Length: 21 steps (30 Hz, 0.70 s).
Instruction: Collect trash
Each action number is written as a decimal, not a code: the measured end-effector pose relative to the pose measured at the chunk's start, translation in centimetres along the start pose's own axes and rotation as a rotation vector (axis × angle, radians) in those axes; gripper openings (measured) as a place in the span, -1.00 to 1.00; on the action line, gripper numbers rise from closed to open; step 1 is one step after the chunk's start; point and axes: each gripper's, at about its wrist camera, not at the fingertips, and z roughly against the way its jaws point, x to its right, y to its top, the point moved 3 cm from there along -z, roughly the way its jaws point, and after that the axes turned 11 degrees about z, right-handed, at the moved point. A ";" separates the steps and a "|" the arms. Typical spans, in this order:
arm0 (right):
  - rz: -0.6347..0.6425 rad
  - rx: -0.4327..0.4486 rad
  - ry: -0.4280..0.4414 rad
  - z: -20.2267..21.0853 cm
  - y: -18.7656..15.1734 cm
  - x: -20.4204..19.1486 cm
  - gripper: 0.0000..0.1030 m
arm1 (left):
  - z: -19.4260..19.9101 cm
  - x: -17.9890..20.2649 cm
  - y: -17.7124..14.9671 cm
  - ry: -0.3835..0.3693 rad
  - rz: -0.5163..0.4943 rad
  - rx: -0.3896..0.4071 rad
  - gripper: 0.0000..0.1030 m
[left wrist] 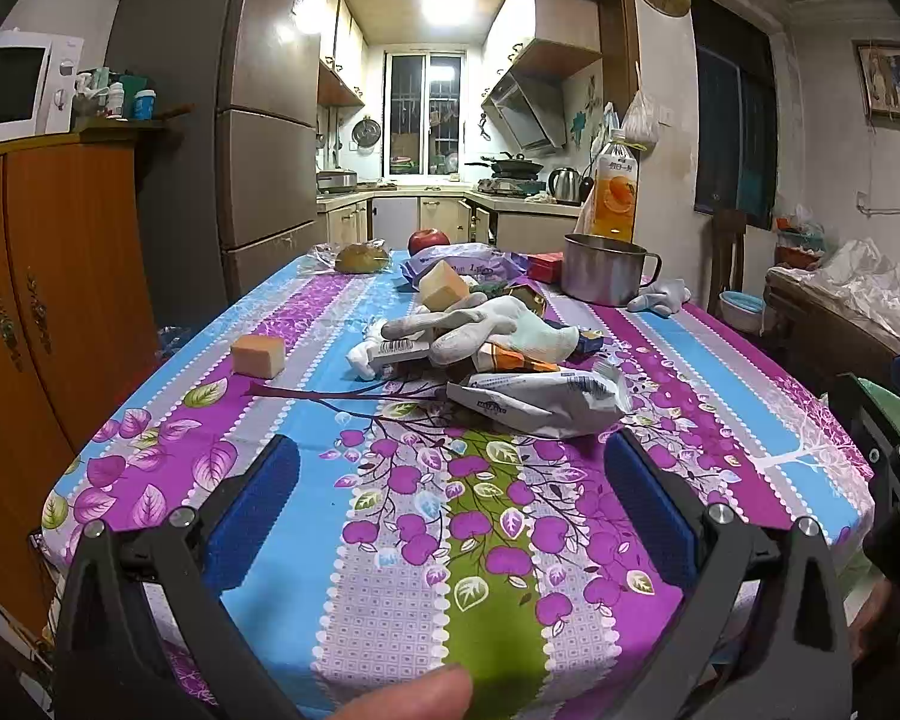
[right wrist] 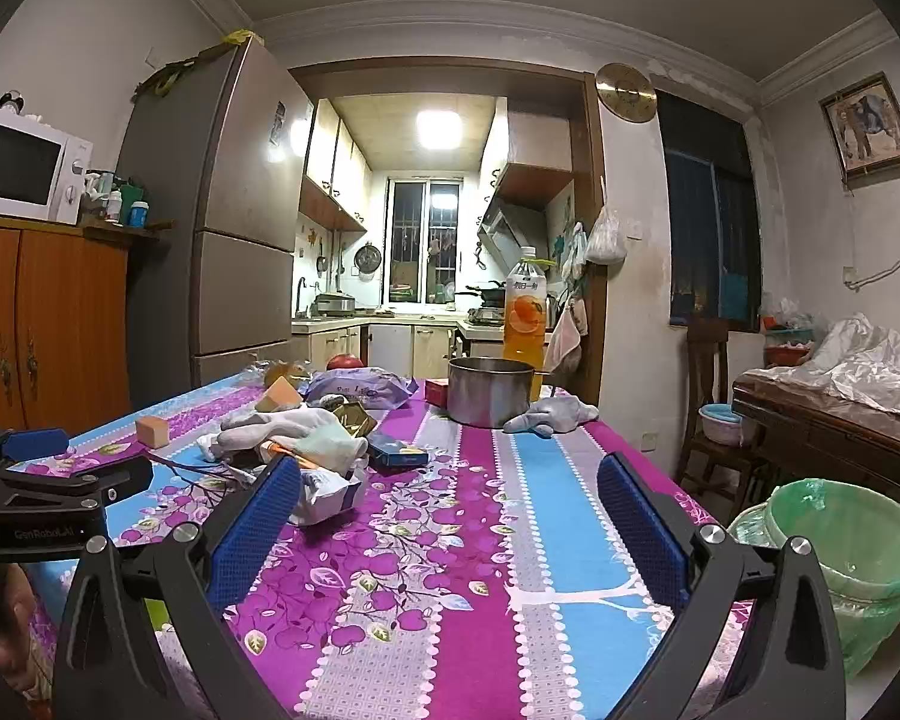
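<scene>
Partly cut-off bin [right wrist: 858,564] beside table [right wrist: 570,480]

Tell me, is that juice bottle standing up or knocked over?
Upright. The juice bottle stands with its cap on top, behind the metal pot.

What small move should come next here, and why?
Probably ease the left hand-held gripper forward onto the crumpled white wrapper: its jaws are open and empty, the wrapper lies nearest, straight ahead, and the green-lined bin waits beside the table.
</scene>
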 end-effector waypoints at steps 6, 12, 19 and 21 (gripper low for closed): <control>0.005 -0.009 0.007 -0.5 -0.2 -0.3 0.91 | -0.4 -0.1 0.0 0.002 0.003 -0.009 0.90; 0.021 -0.025 0.024 -1.0 -0.3 -0.8 0.91 | -1.6 -0.4 0.2 -0.014 -0.029 -0.074 0.90; 0.066 -0.085 0.168 -3.7 0.6 -2.9 0.91 | -4.0 -5.4 2.5 0.121 -0.033 -0.141 0.90; 0.082 -0.123 0.234 -5.2 0.7 -3.6 0.91 | -4.8 -8.0 3.8 0.177 -0.023 -0.130 0.90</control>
